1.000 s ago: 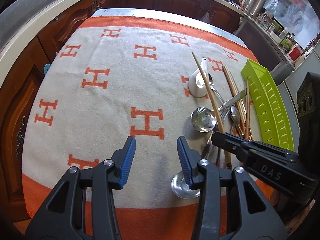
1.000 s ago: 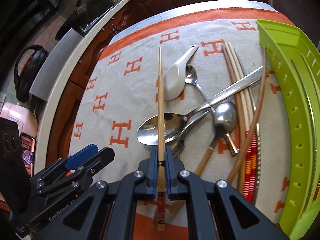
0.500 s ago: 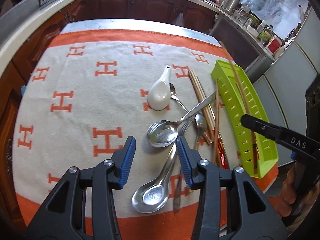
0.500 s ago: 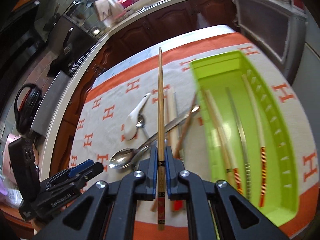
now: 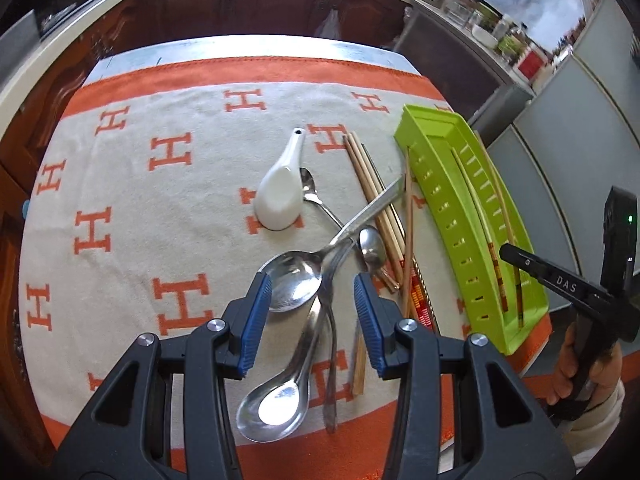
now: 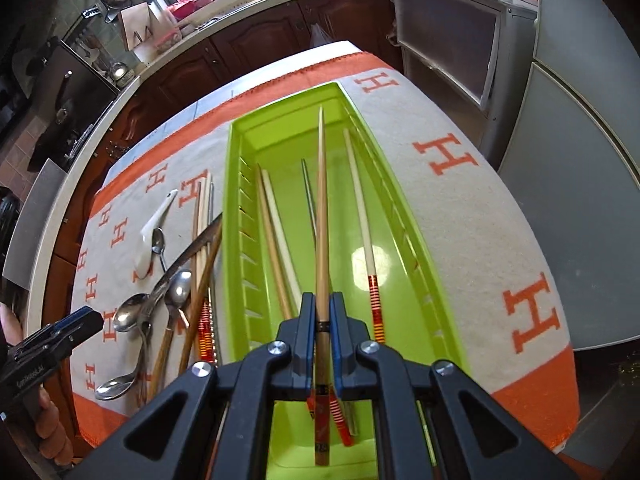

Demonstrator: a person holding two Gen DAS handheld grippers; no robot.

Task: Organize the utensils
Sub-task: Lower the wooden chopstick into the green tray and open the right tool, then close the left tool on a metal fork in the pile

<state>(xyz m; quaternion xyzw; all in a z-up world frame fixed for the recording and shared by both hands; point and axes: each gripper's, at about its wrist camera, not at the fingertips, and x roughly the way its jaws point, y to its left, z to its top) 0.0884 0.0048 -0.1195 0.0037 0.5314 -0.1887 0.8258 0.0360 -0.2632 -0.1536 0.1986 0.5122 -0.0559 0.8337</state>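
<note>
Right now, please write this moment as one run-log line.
right gripper: shut on chopstick | over green tray | left gripper: open, above spoons

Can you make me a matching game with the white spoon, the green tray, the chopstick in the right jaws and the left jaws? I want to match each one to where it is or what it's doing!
Things:
1. white spoon
2. green tray
3. held chopstick
4. left gripper

Places or states:
A. open, empty, above the metal spoons
B. lying on the H-pattern cloth
C. holding several chopsticks
D. pinched in the right gripper, over the tray

Pairs: 1-B, 2-C, 3-D, 4-A
</note>
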